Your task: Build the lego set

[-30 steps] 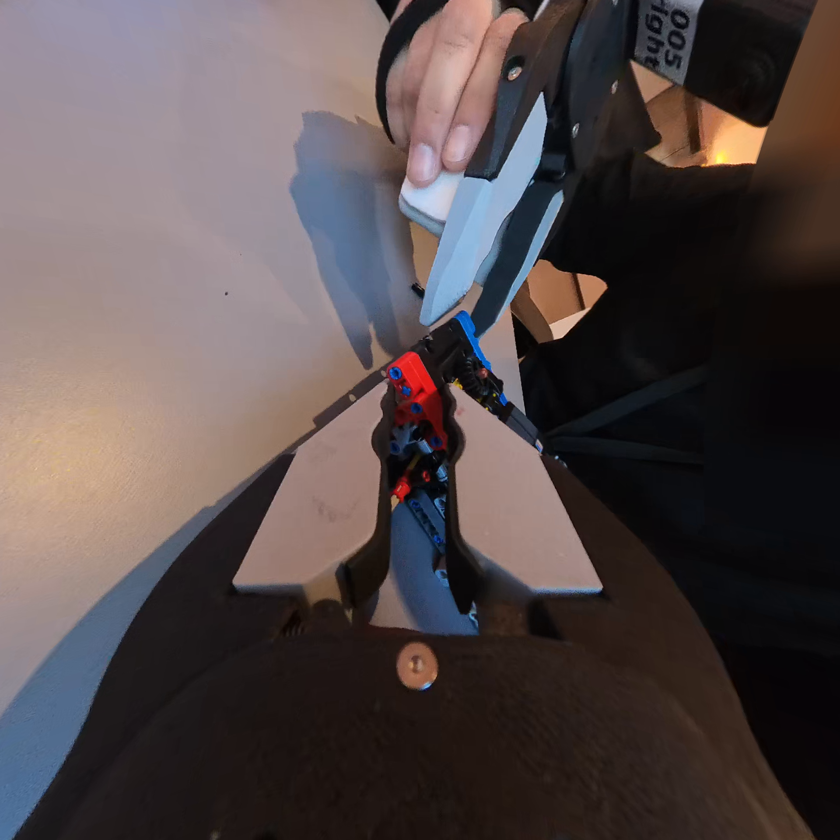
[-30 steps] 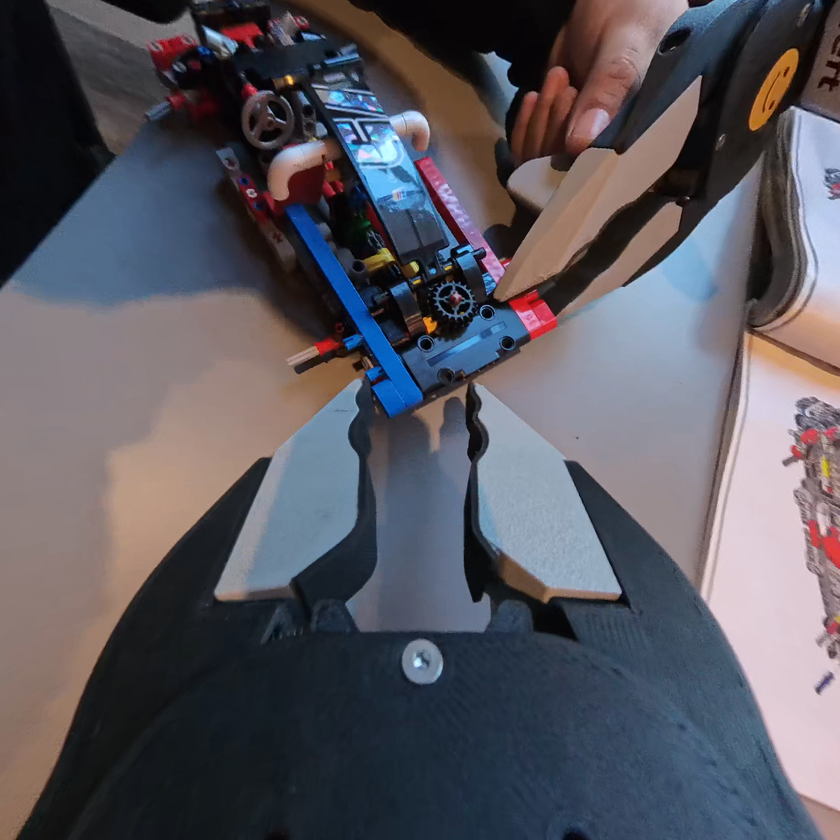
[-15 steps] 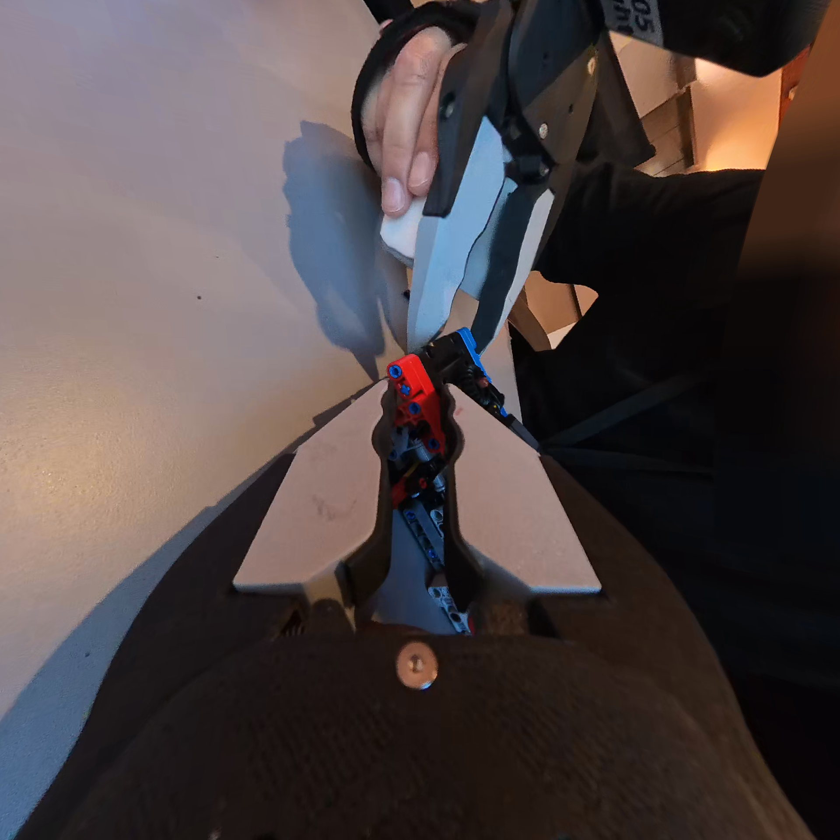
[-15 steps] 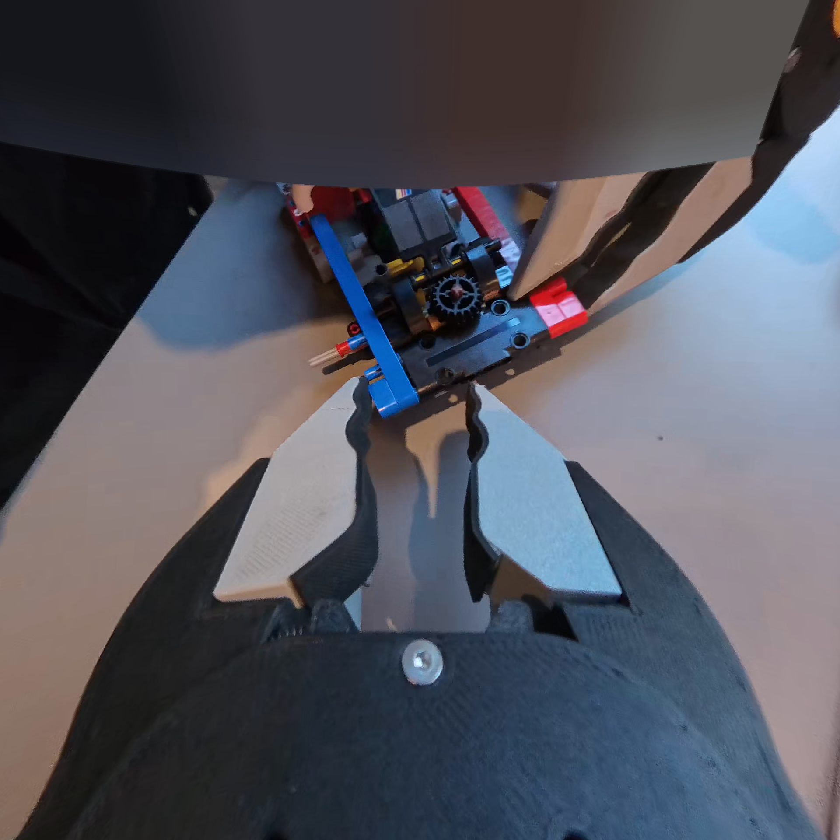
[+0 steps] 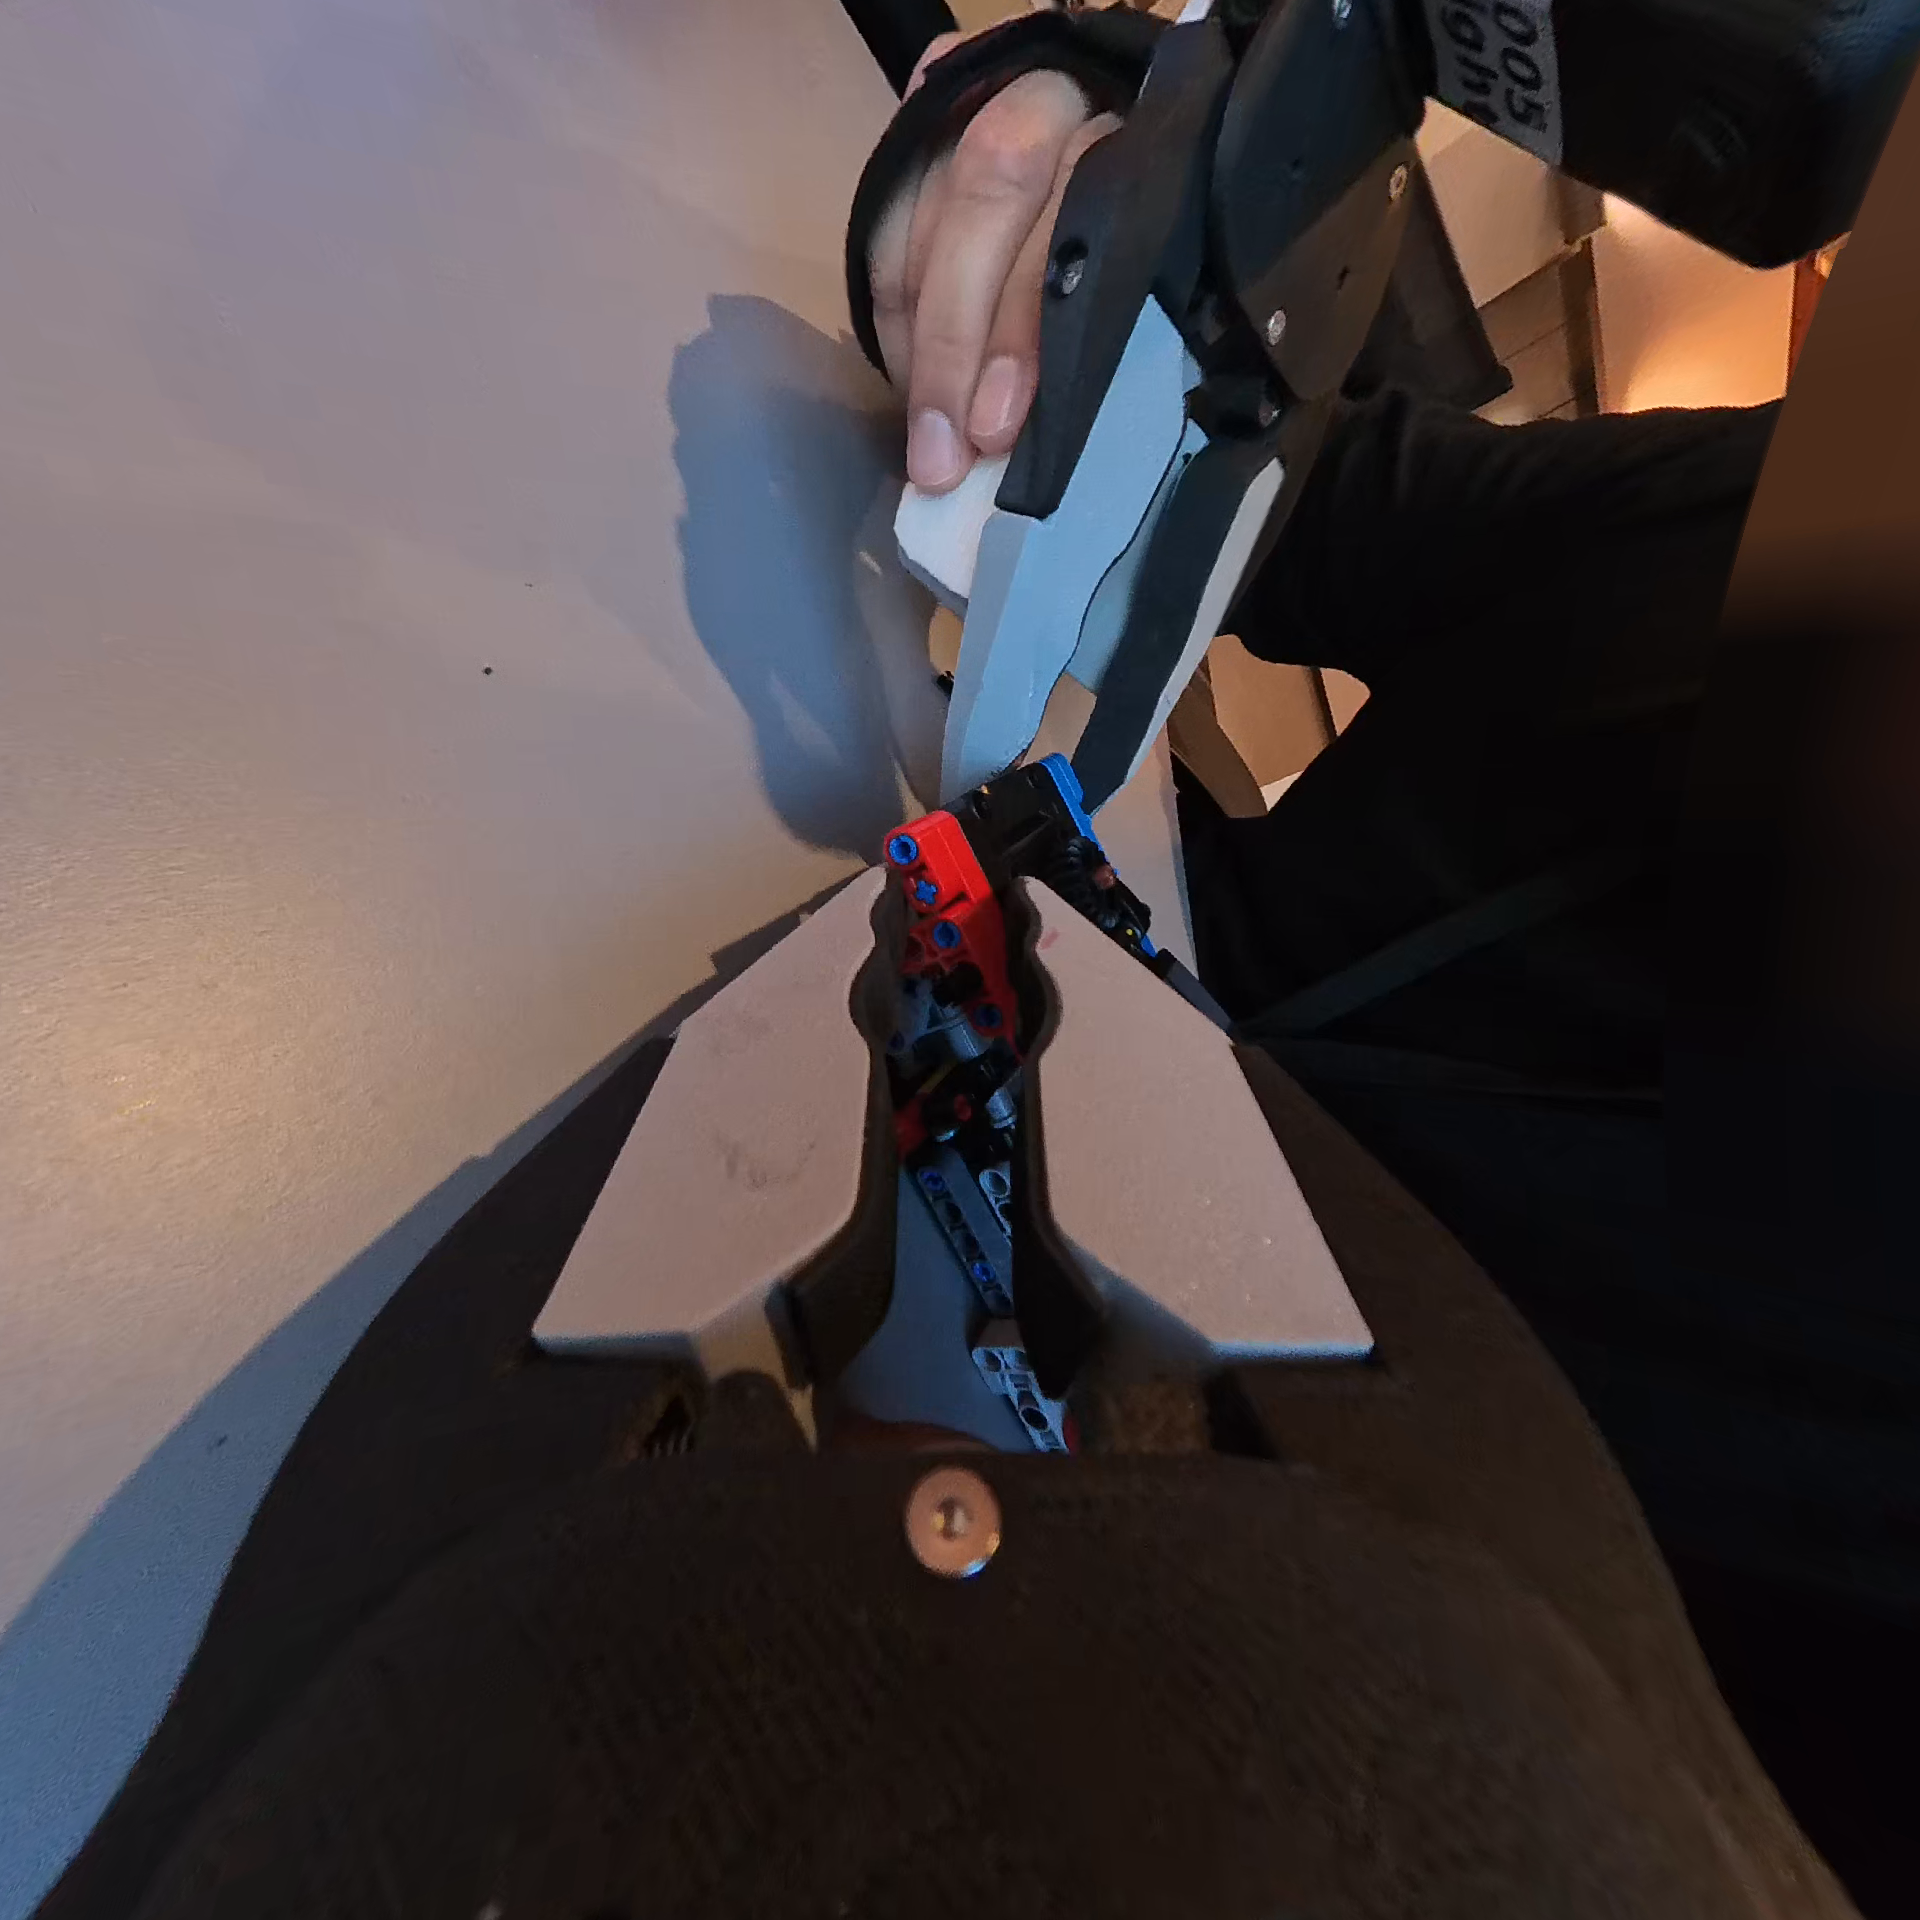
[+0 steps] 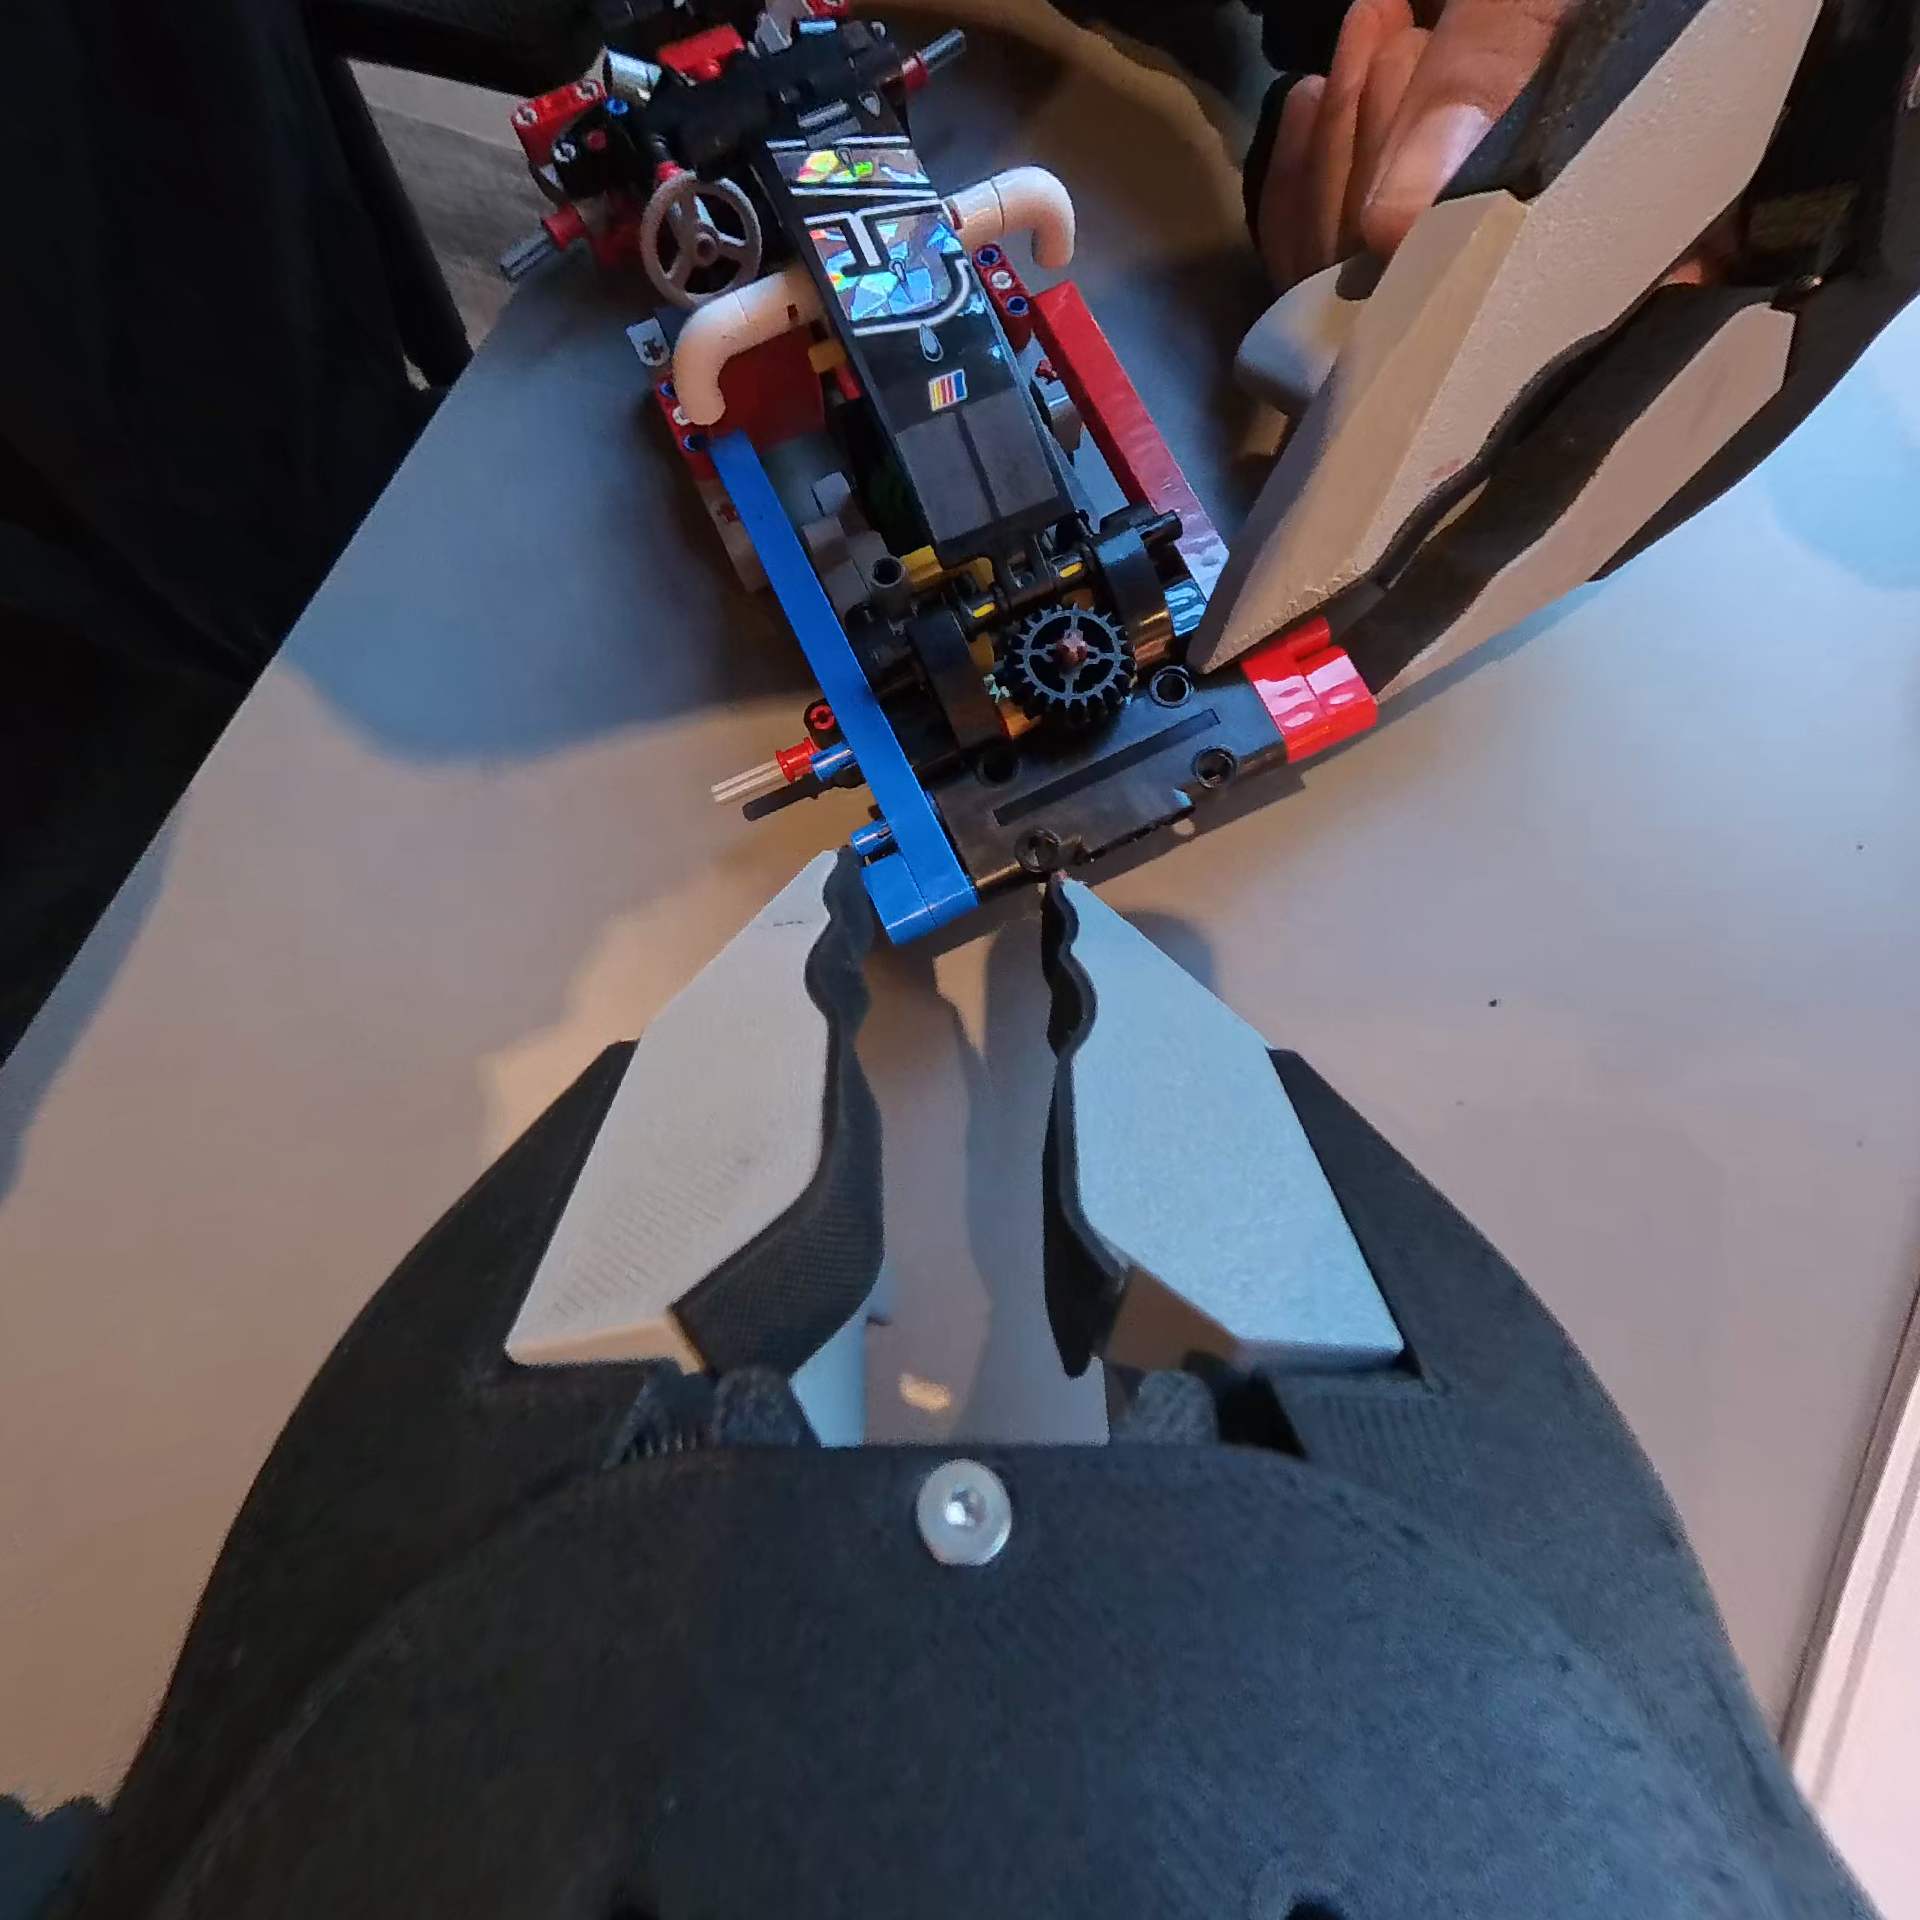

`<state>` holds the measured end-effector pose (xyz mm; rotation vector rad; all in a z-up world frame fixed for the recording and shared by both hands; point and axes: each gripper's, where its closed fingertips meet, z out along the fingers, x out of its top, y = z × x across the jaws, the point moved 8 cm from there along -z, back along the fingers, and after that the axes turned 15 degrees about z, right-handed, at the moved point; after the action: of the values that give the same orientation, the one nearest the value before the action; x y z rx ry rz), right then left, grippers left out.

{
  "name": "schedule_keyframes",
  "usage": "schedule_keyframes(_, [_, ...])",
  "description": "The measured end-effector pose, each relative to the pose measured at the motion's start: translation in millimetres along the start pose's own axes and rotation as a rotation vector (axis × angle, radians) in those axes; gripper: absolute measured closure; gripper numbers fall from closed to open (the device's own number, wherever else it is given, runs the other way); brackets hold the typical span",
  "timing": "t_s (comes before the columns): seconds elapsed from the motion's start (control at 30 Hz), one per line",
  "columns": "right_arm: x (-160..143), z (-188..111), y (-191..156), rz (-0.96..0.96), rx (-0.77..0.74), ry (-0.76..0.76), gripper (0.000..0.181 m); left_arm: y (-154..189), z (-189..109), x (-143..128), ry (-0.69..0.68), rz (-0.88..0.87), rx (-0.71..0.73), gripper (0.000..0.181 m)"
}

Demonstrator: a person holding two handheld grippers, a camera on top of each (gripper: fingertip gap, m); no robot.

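My left claw [image 5: 951,883] is clamped on the red side beam of the lego car [image 6: 914,488], the beam running back between my two fingers, so the model is pinned where it lies flat on the grey tabletop [image 6: 1558,987]. In the right wrist view the same claw [image 6: 1278,644] comes in from the upper right, its tips on the red corner piece [image 6: 1309,696] at the near end. My right claw [image 6: 940,883] stands partly apart with nothing between its fingers; its tips sit at the car's near edge, one just beside the end of the blue beam [image 6: 831,665], the other at the black end plate [image 6: 1101,779]. Seen from the left wrist view, the right claw [image 5: 1023,774] points down onto that blue and black end.
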<state>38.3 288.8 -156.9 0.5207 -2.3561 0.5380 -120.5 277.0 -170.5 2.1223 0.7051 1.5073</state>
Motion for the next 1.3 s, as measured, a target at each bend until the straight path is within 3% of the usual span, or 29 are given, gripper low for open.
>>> schedule_keyframes(0.23, [-4.3,-5.7,-3.8,-0.005,0.009,0.050,0.148,0.9,7.3,4.1,-0.022,0.048,-0.013,0.162])
schedule_keyframes(0.27, [-4.7,-6.9,-1.9,-0.001,-0.015,0.059,0.140,1.8,7.3,4.8,-0.022,0.043,-0.026,0.157])
schedule_keyframes(0.3, [-5.0,-8.4,-0.4,-0.003,-0.038,0.071,0.120,3.1,6.3,5.7,-0.020,0.035,-0.035,0.148])
schedule_keyframes(0.47, [-7.8,-14.8,2.4,0.007,-0.044,0.093,0.118,8.9,-20.5,7.4,-0.056,0.057,0.193,0.116])
schedule_keyframes(0.53, [-6.5,-13.6,2.5,-0.027,-0.082,0.080,0.118,28.7,-24.9,9.1,-0.029,0.084,0.199,0.113])
schedule_keyframes(0.63, [-0.9,-11.5,5.8,-0.140,-0.179,0.064,0.103,52.0,-25.1,6.1,-0.032,0.101,0.286,0.104])
schedule_keyframes(0.73, [3.3,-11.8,6.6,-0.204,-0.124,0.015,0.099,68.8,-23.2,-2.2,-0.083,0.087,0.451,0.094])
schedule_keyframes(0.8, [6.7,-13.9,5.1,-0.210,-0.012,-0.001,0.083,83.4,-17.7,-6.7,-0.094,0.071,0.513,0.088])
schedule_keyframes(1.0, [24.2,-3.7,24.4,-0.208,0.150,0.006,0.066,111.9,18.0,-11.9,-0.179,0.083,0.746,0.077])
schedule_keyframes(1.3, [26.5,28.0,15.9,-0.331,0.099,-0.133,0.067,107.5,57.4,-18.5,-0.398,0.123,0.890,0.077])
